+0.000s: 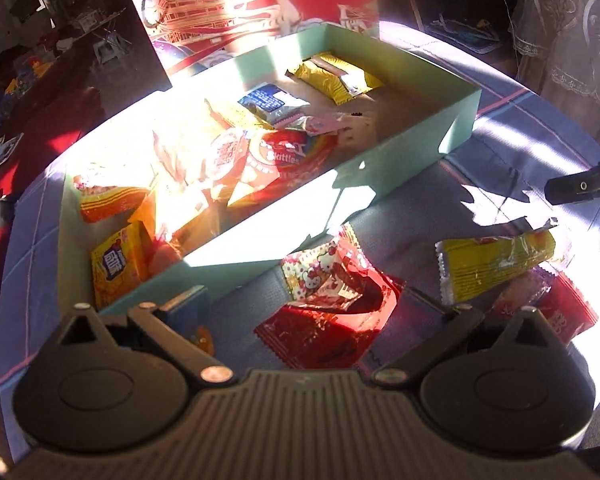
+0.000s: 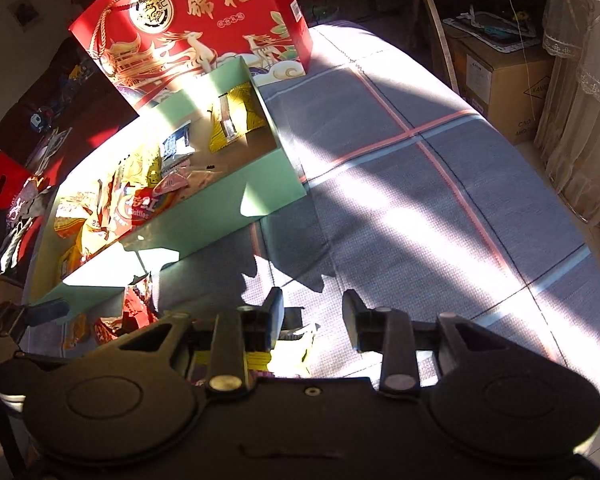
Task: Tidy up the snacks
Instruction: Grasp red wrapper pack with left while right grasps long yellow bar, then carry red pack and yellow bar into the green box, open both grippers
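Most snacks boxed, a few packets left on the cloth.

Left view: left gripper (image 1: pixel 316 304) fingers apart, red packet (image 1: pixel 324 336) between them, yellow packet (image 1: pixel 496 264) beyond the right finger, box (image 1: pixel 416 136) ahead holding many. Right view: right gripper (image 2: pixel 312 312) fingers apart, empty, box (image 2: pixel 260 184) ahead-left.
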Action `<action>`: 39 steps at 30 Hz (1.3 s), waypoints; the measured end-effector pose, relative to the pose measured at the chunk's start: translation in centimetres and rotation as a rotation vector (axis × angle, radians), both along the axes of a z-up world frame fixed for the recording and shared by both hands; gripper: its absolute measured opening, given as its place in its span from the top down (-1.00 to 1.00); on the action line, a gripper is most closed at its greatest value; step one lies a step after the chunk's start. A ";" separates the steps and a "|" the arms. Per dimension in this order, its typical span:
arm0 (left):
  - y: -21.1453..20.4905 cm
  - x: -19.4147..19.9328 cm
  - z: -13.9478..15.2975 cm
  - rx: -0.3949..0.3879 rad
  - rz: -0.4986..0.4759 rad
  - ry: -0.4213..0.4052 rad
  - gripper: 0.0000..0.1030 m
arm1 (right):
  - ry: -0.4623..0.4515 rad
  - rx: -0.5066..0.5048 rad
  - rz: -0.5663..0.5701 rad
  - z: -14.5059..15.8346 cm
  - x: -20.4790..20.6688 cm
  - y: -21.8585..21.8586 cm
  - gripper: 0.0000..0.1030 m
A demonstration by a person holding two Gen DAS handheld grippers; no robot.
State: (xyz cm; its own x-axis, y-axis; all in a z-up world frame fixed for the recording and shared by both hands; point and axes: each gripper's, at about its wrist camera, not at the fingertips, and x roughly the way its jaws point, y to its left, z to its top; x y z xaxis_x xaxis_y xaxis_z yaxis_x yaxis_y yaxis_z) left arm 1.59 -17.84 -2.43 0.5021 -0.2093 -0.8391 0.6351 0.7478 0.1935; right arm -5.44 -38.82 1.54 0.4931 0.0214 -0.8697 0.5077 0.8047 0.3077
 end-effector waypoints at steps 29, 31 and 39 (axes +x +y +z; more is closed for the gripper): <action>3.2 0.8 -2.1 -0.087 0.099 0.264 -0.34 | 0.044 -0.131 0.294 -1.9 1.6 4.5 0.64; 2.8 0.6 -2.1 -0.070 0.088 0.251 -0.38 | 0.040 -0.141 0.289 -1.9 1.4 4.7 0.62; 2.1 -0.7 -0.8 -0.088 0.057 0.203 0.29 | 0.027 -0.149 0.216 -1.5 0.7 5.0 0.66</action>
